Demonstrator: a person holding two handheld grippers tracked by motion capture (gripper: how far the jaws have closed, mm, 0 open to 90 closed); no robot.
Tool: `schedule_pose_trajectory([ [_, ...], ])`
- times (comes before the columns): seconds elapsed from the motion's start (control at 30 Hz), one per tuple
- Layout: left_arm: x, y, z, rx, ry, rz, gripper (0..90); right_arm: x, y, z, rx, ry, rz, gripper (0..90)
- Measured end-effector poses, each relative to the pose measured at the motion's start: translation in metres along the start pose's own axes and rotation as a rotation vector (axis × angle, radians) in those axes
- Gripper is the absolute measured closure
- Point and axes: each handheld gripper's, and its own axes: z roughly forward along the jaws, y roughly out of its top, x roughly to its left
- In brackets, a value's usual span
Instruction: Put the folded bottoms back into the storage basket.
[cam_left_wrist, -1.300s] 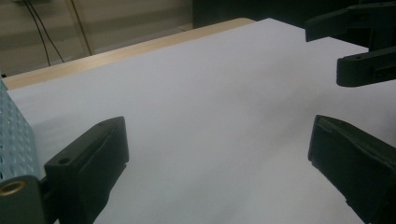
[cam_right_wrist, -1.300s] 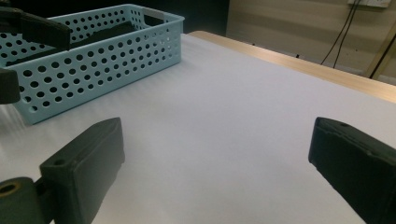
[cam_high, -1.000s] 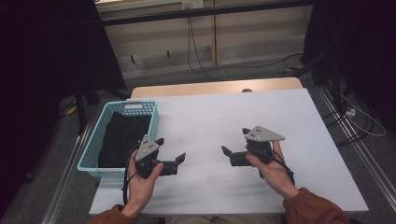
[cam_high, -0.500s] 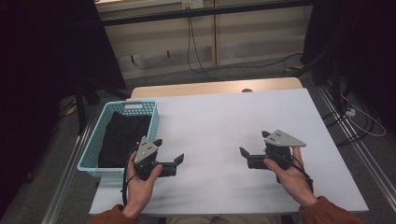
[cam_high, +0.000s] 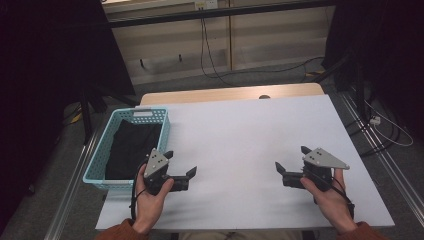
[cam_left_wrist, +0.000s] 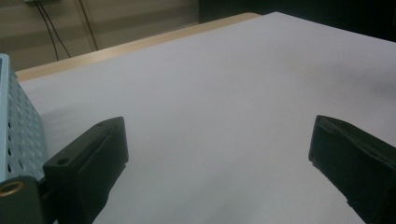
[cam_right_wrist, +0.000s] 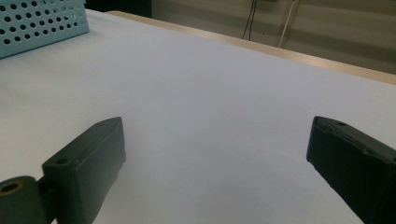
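Observation:
My left gripper (cam_high: 181, 164) rests low over the white table (cam_high: 240, 135) near its front left, held in a hand, open with nothing between its jaws. In the left gripper view the left gripper (cam_left_wrist: 219, 140) has its jaws wide apart over bare white surface. My right gripper (cam_high: 291, 159) is held at the front right, open and empty. The right gripper (cam_right_wrist: 217, 140) looks across the table toward the basket. A light blue perforated basket (cam_high: 108, 135) stands at the table's left edge with a black cloth (cam_high: 131, 147) lying inside it.
The basket wall (cam_left_wrist: 18, 121) lies close to the left jaw in the left gripper view; the basket (cam_right_wrist: 42, 18) sits far off in the right gripper view. Cables (cam_high: 210, 55) hang at the wall behind. Metal floor rails (cam_high: 380, 150) run along the right side.
The right hand and gripper have moved right and toward the front edge, away from the table's middle. The left gripper has stayed nearly still. Both stay open.

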Motion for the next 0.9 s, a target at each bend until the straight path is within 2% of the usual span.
schedule_pose_trajectory([
  [0.07,-0.002,-0.001,0.0,0.0,-0.002,-0.004,4.8,-0.001,-0.006,-0.001,0.003,-0.001,0.028,5.1],
  [0.2,-0.003,-0.004,-0.001,0.0,0.01,-0.018,4.7,-0.002,-0.011,-0.006,0.007,-0.009,0.026,4.9],
  [0.4,-0.006,-0.01,-0.004,0.0,0.025,-0.009,4.8,-0.008,-0.018,-0.019,-0.012,-0.033,0.059,4.6],
  [0.5,-0.006,-0.013,-0.003,0.012,0.018,-0.019,4.7,-0.008,-0.021,-0.022,-0.02,-0.034,0.075,4.6],
  [0.53,-0.007,-0.014,-0.003,0.011,0.016,-0.024,4.7,-0.007,-0.021,-0.022,-0.024,-0.033,0.076,4.6],
  [0.6,-0.007,-0.014,-0.001,0.013,0.012,-0.02,4.7,-0.005,-0.02,-0.021,-0.038,-0.06,0.049,4.8],
  [0.7,-0.007,-0.013,0.0,0.011,0.007,-0.016,4.7,-0.003,-0.019,-0.018,-0.039,-0.029,0.053,4.7],
  [0.9,-0.006,-0.014,0.002,0.019,-0.011,-0.016,4.7,-0.006,-0.019,-0.012,-0.02,-0.03,0.055,4.2],
])
